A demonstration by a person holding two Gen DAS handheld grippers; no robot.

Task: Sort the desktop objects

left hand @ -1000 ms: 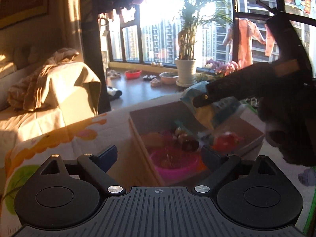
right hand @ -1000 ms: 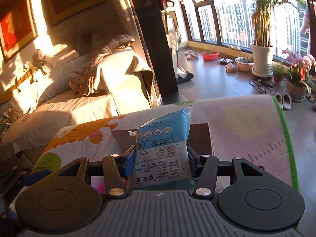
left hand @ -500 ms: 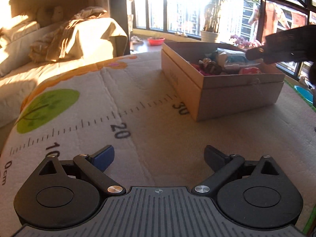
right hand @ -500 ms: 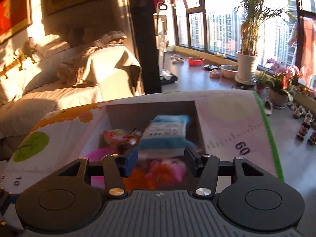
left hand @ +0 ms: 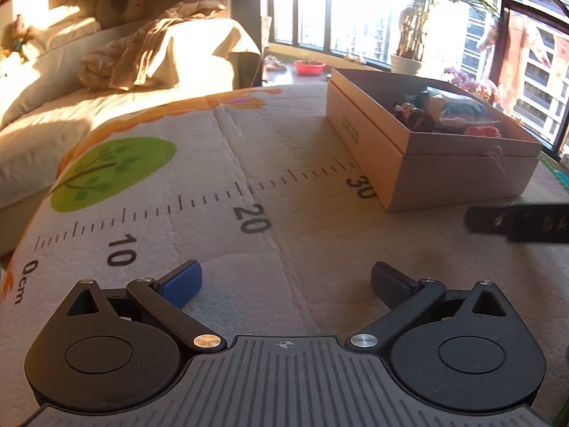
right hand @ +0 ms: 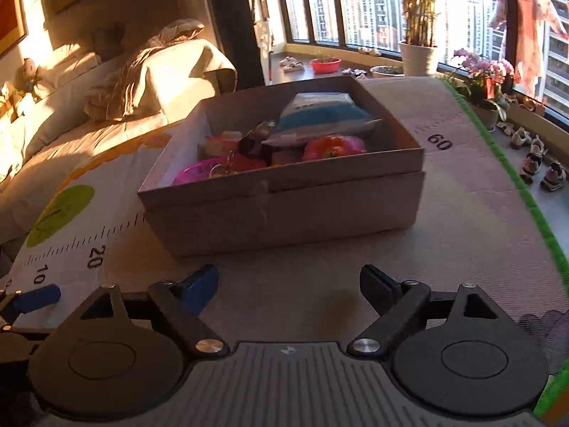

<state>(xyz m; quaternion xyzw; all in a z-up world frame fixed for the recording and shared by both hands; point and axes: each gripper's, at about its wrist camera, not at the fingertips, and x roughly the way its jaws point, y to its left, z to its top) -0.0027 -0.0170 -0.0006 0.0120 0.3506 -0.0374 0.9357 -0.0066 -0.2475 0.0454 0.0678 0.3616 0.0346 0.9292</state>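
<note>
A brown cardboard box [right hand: 284,210] stands on the printed mat, also in the left wrist view [left hand: 458,174] at the right. Inside lie a blue and white packet [right hand: 320,115], a pink bowl [right hand: 199,174], a red and pink toy [right hand: 334,146] and other small items. My right gripper [right hand: 288,286] is open and empty, low over the mat just in front of the box. My left gripper [left hand: 286,283] is open and empty, over the mat left of the box. A right gripper finger [left hand: 519,219] shows at the left view's right edge.
The mat [left hand: 199,185] has a ruler print and a green tree. A green border [right hand: 512,174] marks its right edge. A bed with a blanket [left hand: 142,57] lies to the left. Plant pots [right hand: 418,58] and shoes [right hand: 540,170] stand on the floor by the windows.
My right gripper let go of the blue packet into the box, opened wide and pulled back and down. My left gripper also drew back from the box and dropped low over the mat.
</note>
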